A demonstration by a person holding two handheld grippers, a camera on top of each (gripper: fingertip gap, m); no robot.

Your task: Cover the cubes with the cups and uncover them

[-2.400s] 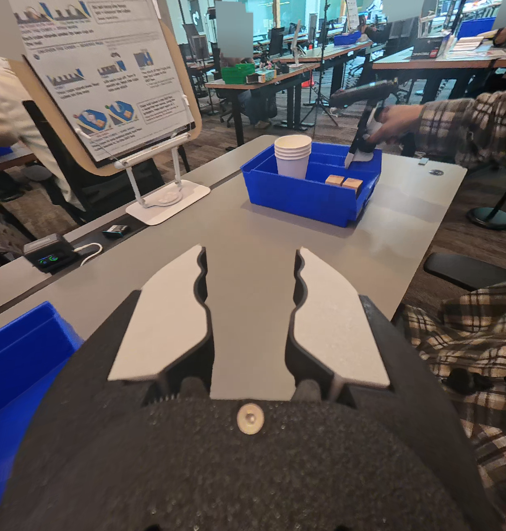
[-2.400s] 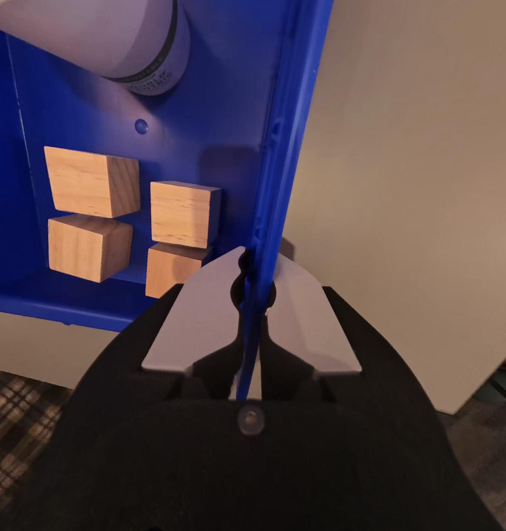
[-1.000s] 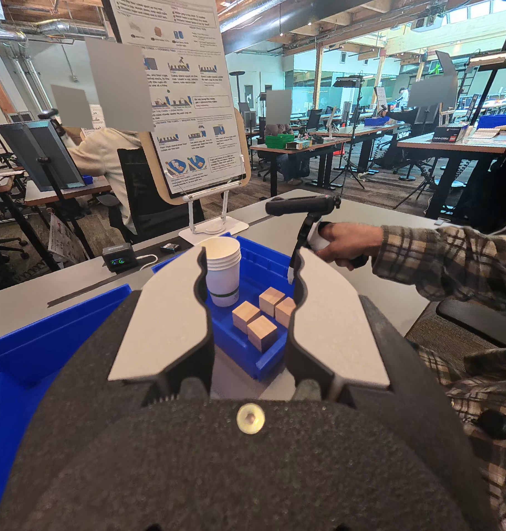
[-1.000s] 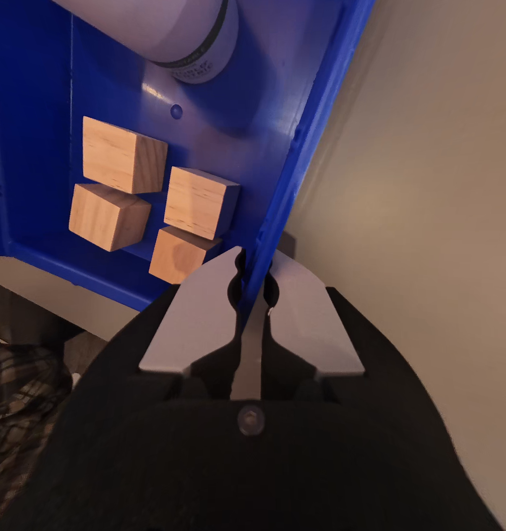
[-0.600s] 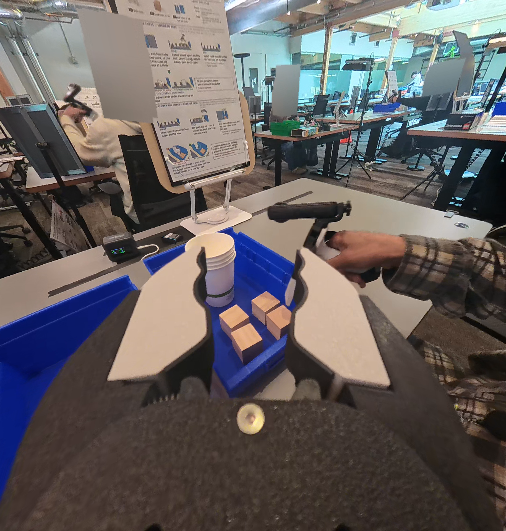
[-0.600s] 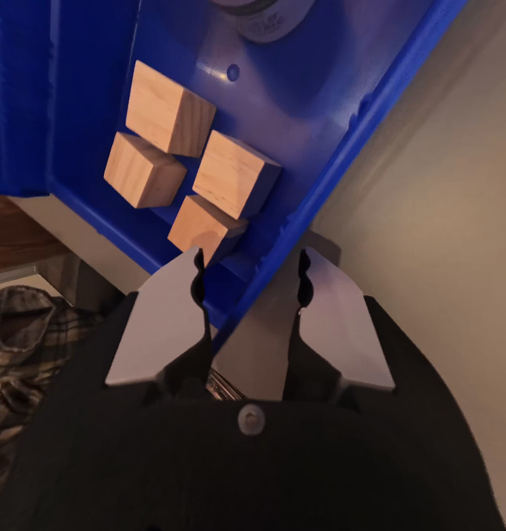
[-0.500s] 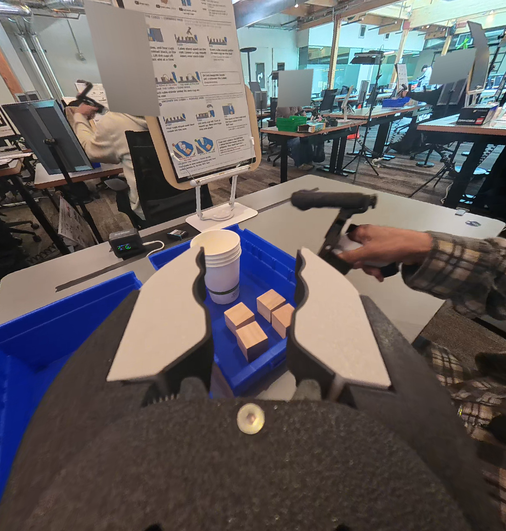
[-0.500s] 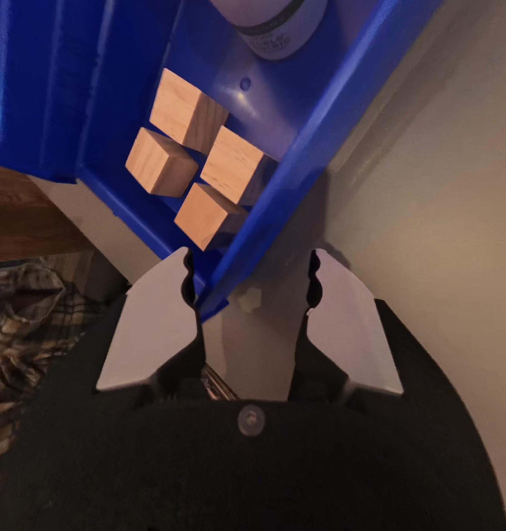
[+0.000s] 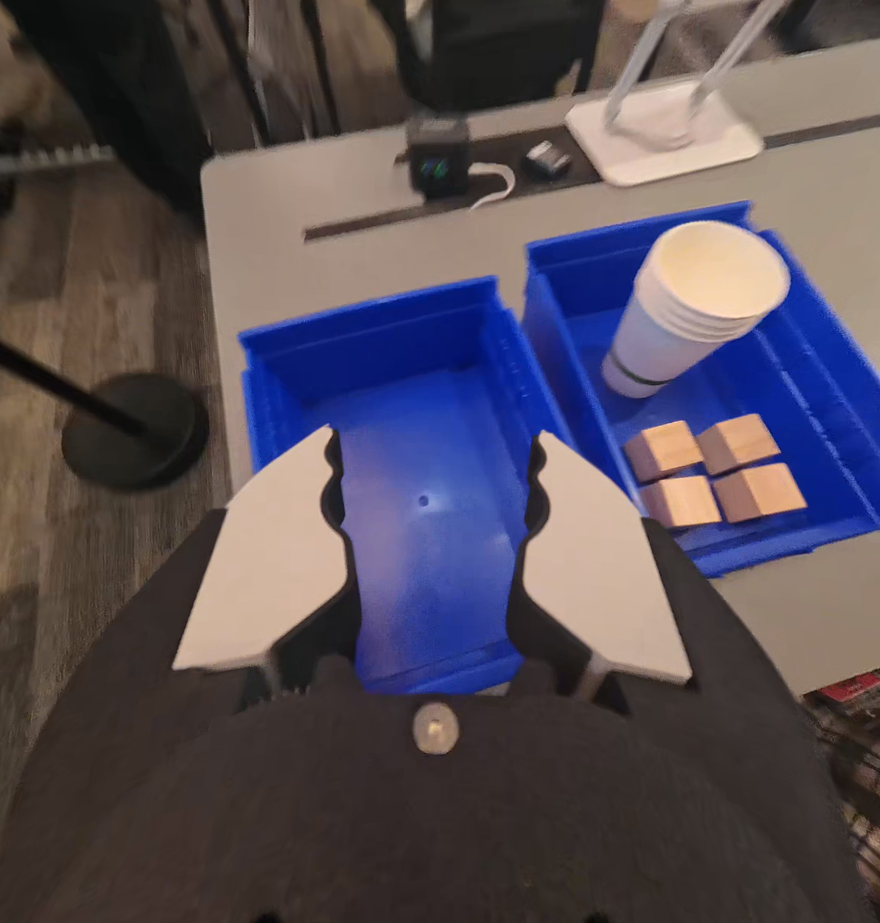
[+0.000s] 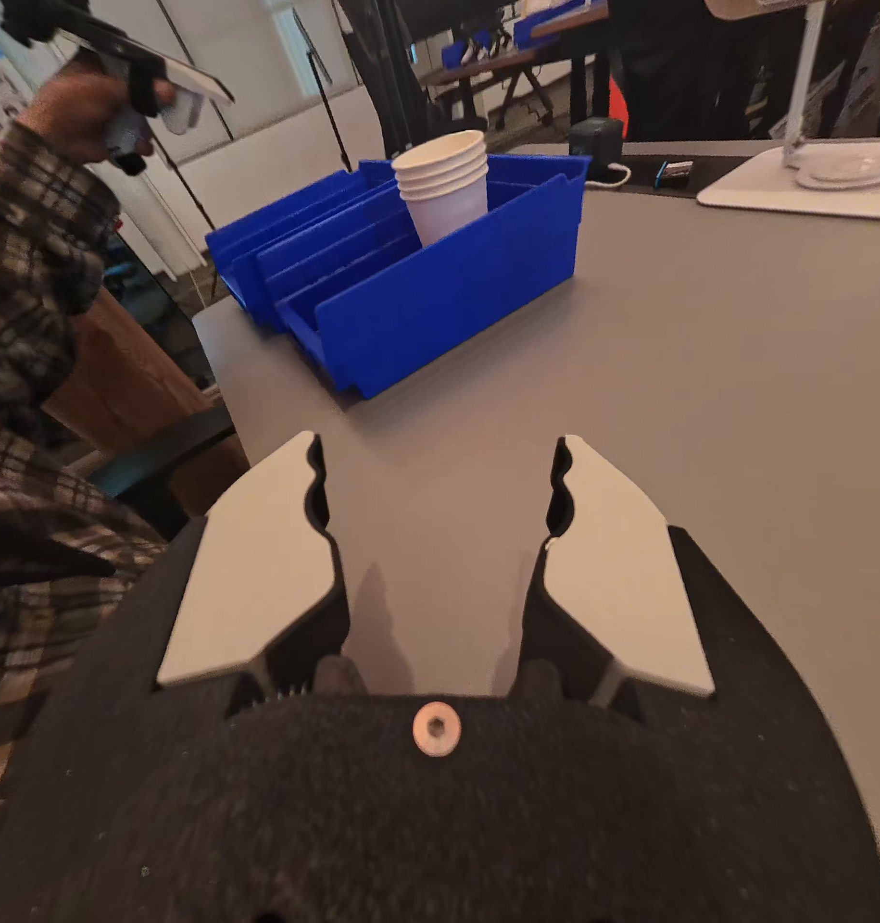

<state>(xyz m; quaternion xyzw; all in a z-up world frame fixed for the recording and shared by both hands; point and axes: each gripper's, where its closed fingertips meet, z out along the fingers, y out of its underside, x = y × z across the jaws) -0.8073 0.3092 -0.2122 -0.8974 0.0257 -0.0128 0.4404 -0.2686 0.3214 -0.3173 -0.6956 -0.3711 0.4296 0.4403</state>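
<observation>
Cups (image 9: 698, 304) stand stacked beside cubes (image 9: 713, 469) in bin (image 9: 827, 359).

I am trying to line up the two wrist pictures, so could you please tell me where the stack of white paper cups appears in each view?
Left wrist view: the stack of cups stands upper right, at the far end of the right-hand blue bin, beyond four wooden cubes.
Right wrist view: the stack rises upper centre, above the bin's near wall; the cubes are hidden.
Shared landmark: the white stand base on the grey table.
</observation>
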